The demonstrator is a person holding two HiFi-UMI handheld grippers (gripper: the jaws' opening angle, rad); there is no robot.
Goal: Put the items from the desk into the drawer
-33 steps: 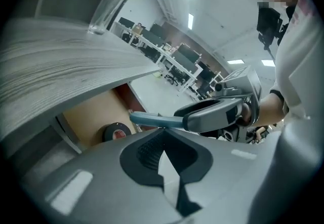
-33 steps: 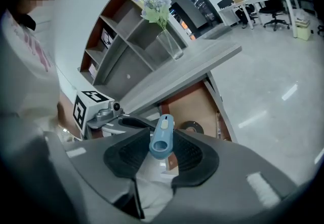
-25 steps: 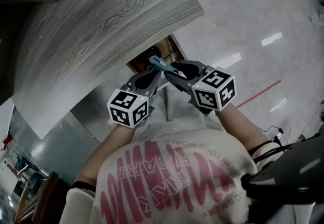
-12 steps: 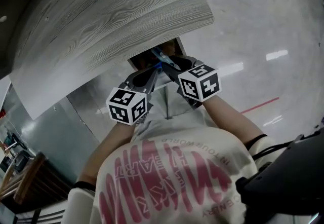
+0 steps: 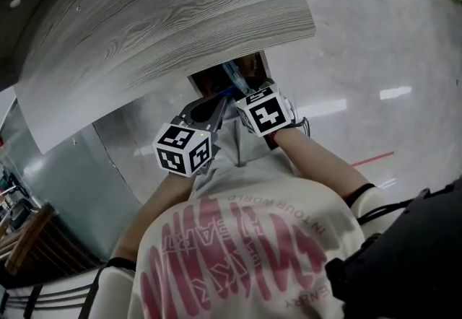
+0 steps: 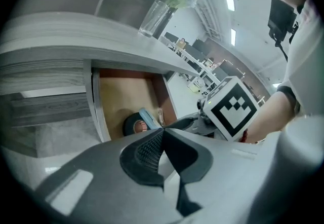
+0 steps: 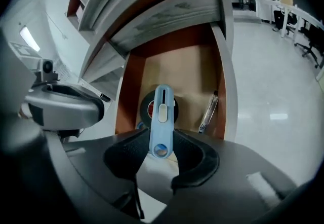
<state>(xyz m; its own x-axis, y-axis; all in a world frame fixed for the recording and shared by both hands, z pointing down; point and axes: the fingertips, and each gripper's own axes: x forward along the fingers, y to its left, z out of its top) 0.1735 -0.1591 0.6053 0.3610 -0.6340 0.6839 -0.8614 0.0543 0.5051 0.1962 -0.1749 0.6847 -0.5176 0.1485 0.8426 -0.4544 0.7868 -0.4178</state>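
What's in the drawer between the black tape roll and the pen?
Nothing: the right gripper view shows bare drawer floor between tape roll and pen.

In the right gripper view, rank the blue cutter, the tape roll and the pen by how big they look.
1. blue cutter, though nearest the camera.
2. tape roll, partly hidden behind it.
3. pen, thinnest.

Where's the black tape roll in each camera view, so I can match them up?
Head view: not made out; the drawer opening is too dark.
Left gripper view: black tape roll left of centre, on the drawer floor.
Right gripper view: centre, partly behind the blue knife clamped in the right gripper.
Shared landmark: the open brown drawer under the desk edge.
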